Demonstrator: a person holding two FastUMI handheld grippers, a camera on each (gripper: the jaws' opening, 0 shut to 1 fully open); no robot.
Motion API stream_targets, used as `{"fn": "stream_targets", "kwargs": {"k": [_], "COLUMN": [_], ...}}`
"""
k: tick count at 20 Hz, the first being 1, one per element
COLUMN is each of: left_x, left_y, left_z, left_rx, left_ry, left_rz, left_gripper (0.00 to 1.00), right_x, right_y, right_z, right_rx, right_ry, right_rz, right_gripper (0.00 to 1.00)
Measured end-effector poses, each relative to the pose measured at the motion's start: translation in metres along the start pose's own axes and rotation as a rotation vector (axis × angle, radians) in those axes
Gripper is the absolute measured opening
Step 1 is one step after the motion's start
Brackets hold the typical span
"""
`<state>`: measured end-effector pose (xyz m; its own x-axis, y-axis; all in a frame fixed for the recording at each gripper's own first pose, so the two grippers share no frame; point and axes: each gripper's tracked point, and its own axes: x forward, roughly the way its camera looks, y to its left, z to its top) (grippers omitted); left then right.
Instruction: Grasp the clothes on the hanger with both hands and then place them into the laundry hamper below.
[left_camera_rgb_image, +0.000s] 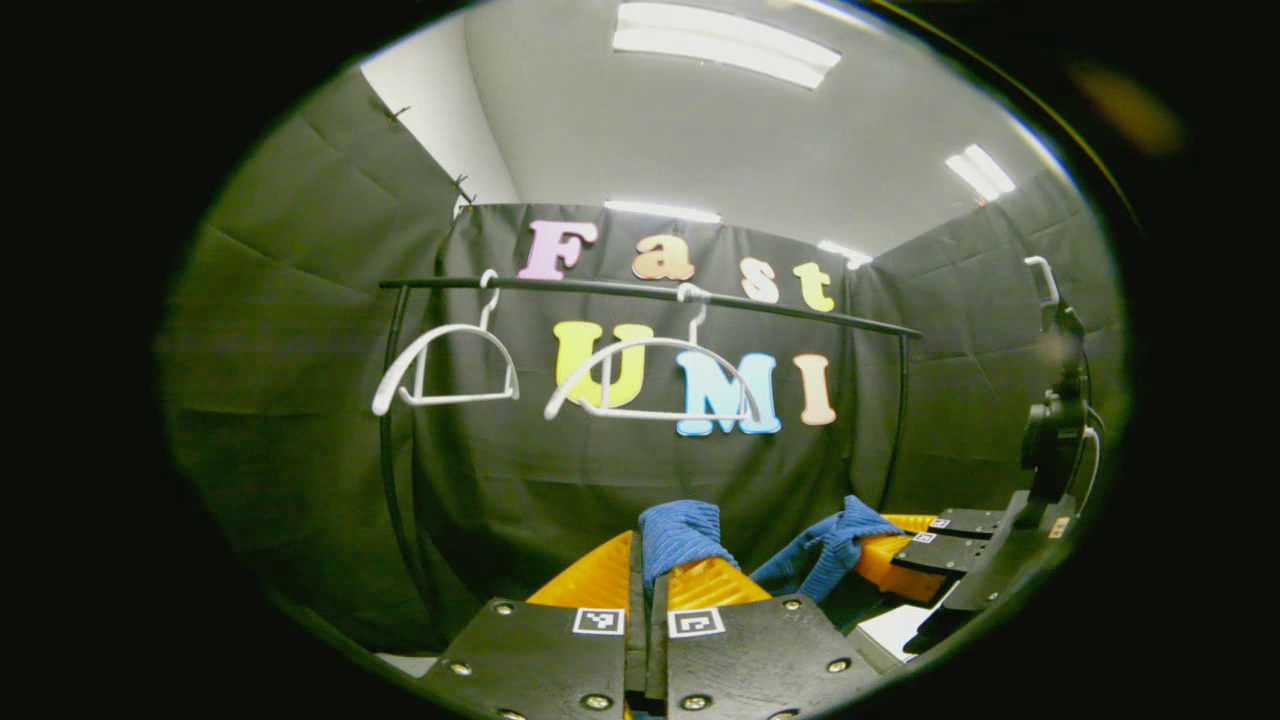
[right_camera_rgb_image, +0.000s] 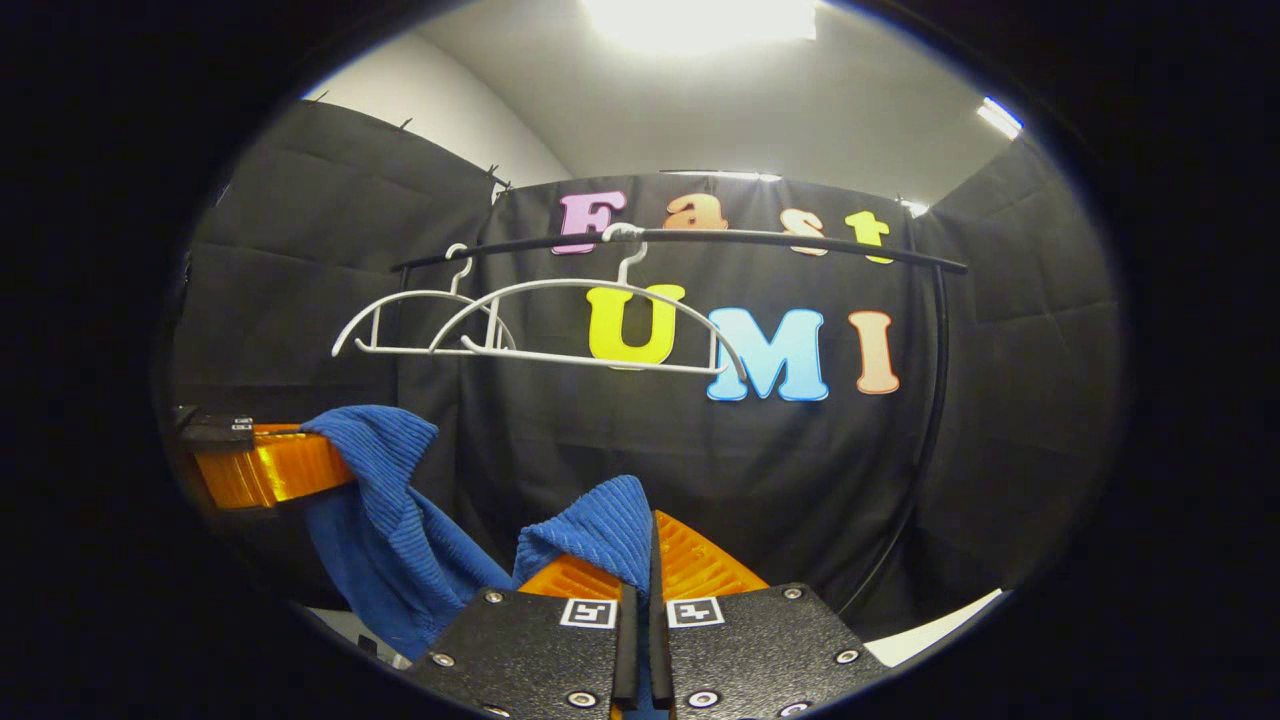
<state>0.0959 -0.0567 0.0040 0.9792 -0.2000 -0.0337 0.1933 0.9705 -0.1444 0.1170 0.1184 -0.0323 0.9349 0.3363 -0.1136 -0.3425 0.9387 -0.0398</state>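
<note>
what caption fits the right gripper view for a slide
Right gripper shut on blue garment, the left gripper pinching its other end, two bare white hangers on the rail behind.

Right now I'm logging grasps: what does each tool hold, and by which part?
Both hold one blue garment. The left tool pinches one bunched edge, the right tool another, and the cloth sags between them. Both hangers are bare.

We see a thin black metal clothes rail (left_camera_rgb_image: 650, 292) spanning the booth, carried on slim black uprights. Two bare white plastic hangers (left_camera_rgb_image: 445, 365) (right_camera_rgb_image: 590, 325) hook over it, side by side, apart.
</note>
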Motion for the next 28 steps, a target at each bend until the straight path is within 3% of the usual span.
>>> {"fn": "stream_targets", "kwargs": {"k": [8, 9, 10, 13, 14, 17, 18, 19, 20, 28], "left_x": [0.002, -0.002, -0.006, -0.008, -0.008, -0.012, -0.014, -0.015, -0.017, -0.052], "left_y": [-0.010, -0.010, -0.010, -0.008, -0.006, 0.000, 0.003, 0.004, 0.006, 0.015], "left_z": [-0.097, -0.107, -0.119, -0.155, -0.165, -0.193, -0.203, -0.211, -0.221, -0.325], "left_rx": [-0.045, -0.046, -0.048, -0.038, -0.032, -0.029, -0.025, -0.020, -0.014, 0.008], "left_ry": [0.172, 0.193, 0.216, 0.281, 0.304, 0.366, 0.387, 0.410, 0.433, 0.632], "left_rz": [0.007, 0.011, 0.008, 0.010, 0.014, 0.026, 0.029, 0.032, 0.033, 0.057], "left_gripper": [0.01, 0.05, 0.01, 0.01, 0.05, 0.01, 0.05, 0.01, 0.05, 0.01], "right_x": [-0.009, -0.011, -0.014, -0.020, -0.023, -0.021, -0.022, -0.024, -0.026, -0.048], "right_y": [0.002, 0.001, 0.001, -0.002, -0.002, -0.003, -0.003, -0.003, -0.004, -0.010], "right_z": [-0.095, -0.106, -0.117, -0.146, -0.154, -0.177, -0.185, -0.194, -0.202, -0.273], "right_rx": [0.081, 0.080, 0.077, 0.048, 0.042, 0.016, 0.006, -0.001, -0.006, -0.045], "right_ry": [0.176, 0.199, 0.219, 0.277, 0.293, 0.338, 0.355, 0.372, 0.391, 0.543], "right_rz": [0.017, 0.012, 0.012, 0.004, 0.005, 0.007, 0.008, 0.010, 0.009, -0.016], "right_gripper": [0.04, 0.05, 0.04, 0.04, 0.05, 0.05, 0.04, 0.05, 0.05, 0.05]}}
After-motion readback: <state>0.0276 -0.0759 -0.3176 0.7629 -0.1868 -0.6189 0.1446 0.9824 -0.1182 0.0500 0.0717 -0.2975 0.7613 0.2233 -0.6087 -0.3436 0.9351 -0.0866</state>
